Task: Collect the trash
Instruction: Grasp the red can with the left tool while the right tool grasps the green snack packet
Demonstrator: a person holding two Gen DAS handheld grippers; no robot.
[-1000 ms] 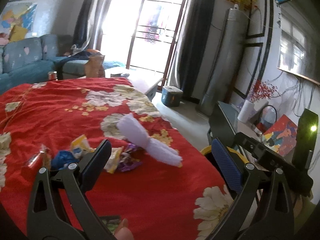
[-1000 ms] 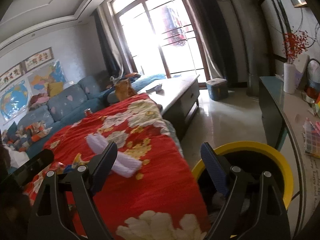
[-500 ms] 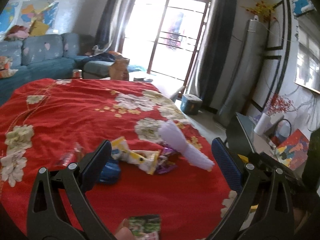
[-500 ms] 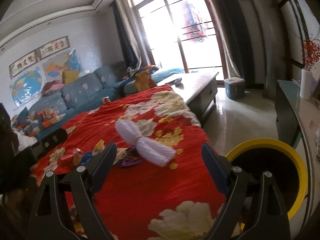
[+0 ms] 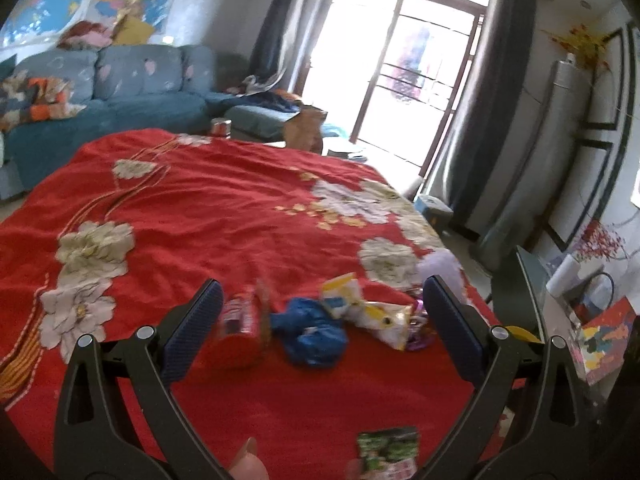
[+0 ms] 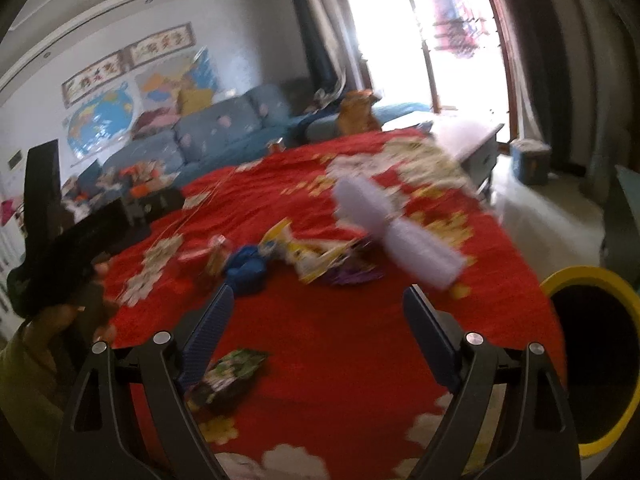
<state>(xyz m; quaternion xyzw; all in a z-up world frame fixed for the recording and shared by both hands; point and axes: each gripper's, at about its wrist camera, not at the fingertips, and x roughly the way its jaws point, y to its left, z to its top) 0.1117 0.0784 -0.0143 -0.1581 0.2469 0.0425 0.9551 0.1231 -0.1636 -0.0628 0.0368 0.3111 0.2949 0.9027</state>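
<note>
**Litter on the red cloth, both tools poised**

It was a living room with a blue sofa (image 5: 120, 92), wall maps and a bright balcony door, and in the middle a tabletop under a red floral cloth (image 5: 208, 208). The trash lay bunched near the cloth's right side: a red packet (image 5: 240, 320), a crumpled blue wrapper (image 5: 314, 330), a yellow-and-white wrapper (image 5: 360, 308), a purple scrap (image 6: 352, 274) and a white twisted paper (image 6: 396, 232), most of them touching or overlapping. A green packet (image 6: 228, 376) sat apart, nearer the person. The yellow-rimmed bin (image 6: 592, 356) stood just off the cloth's right edge.

The left gripper (image 5: 320, 328) hung over the pile with jaws spread wide and nothing between them; the right gripper (image 6: 316, 332) was likewise released and empty.

To my eye the pick had not begun. It would go best taking one piece at a time, coming down square over the blue wrapper, closing on the crumple rather than pinching the cloth, which looked loose enough to lift with it.
</note>
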